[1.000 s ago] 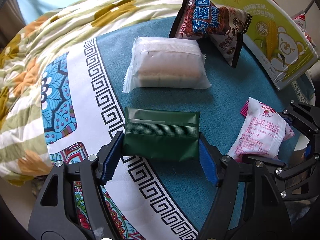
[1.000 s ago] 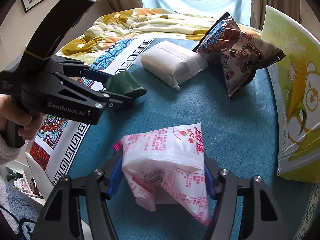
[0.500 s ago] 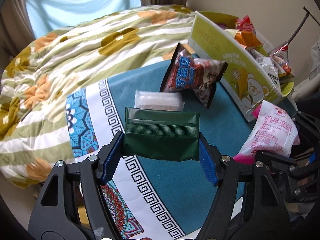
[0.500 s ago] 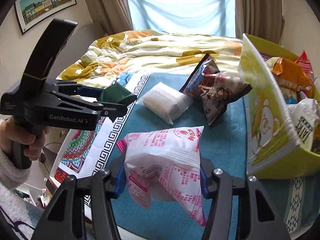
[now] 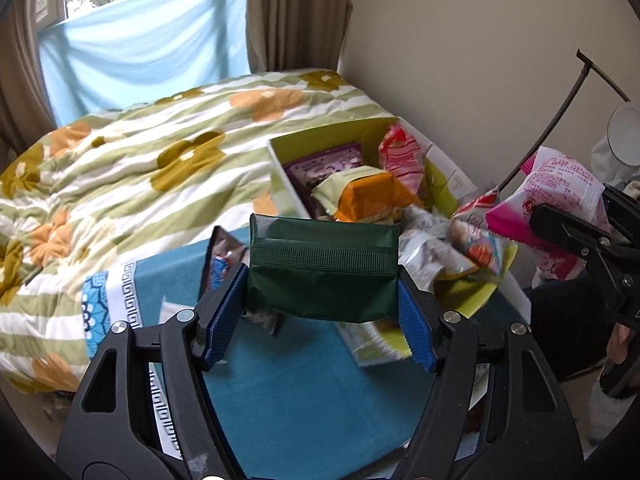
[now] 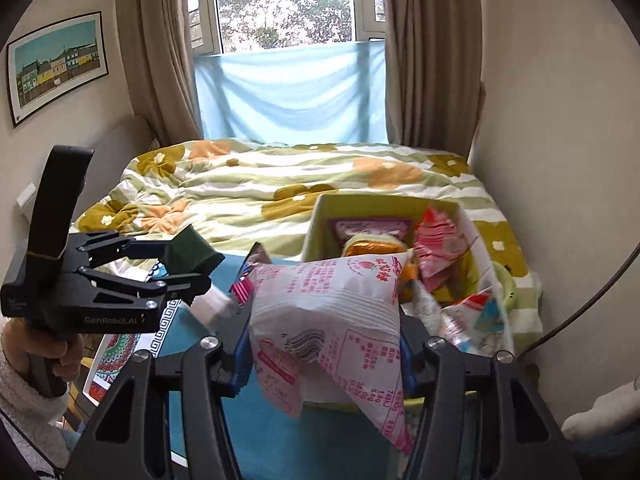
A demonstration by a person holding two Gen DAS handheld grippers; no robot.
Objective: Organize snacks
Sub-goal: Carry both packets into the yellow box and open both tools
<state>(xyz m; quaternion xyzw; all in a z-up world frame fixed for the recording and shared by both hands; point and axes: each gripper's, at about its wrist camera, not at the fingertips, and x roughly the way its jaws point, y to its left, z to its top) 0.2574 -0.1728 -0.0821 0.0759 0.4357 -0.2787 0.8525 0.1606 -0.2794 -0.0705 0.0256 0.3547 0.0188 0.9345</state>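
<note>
My left gripper (image 5: 322,312) is shut on a dark green snack packet (image 5: 322,274) and holds it in the air above the blue cloth, in front of the yellow-green snack box (image 5: 280,168). It also shows in the right wrist view (image 6: 188,268) with the green packet (image 6: 192,254). My right gripper (image 6: 324,344) is shut on a white and pink snack bag (image 6: 328,312), raised in front of the box (image 6: 320,216). That bag shows at the right of the left wrist view (image 5: 560,196). The box holds several snack packs.
A brown chocolate snack bag (image 5: 220,260) and a white packet (image 6: 210,304) lie on the blue patterned cloth (image 5: 300,400), mostly hidden by the grippers. A flowered quilt (image 6: 280,184) covers the bed behind. A wall stands right of the box.
Both grippers have risen and tilted up with their snacks, moving toward the box. The box's open top and contents now show; the snacks on the cloth have dropped behind the grippers.
</note>
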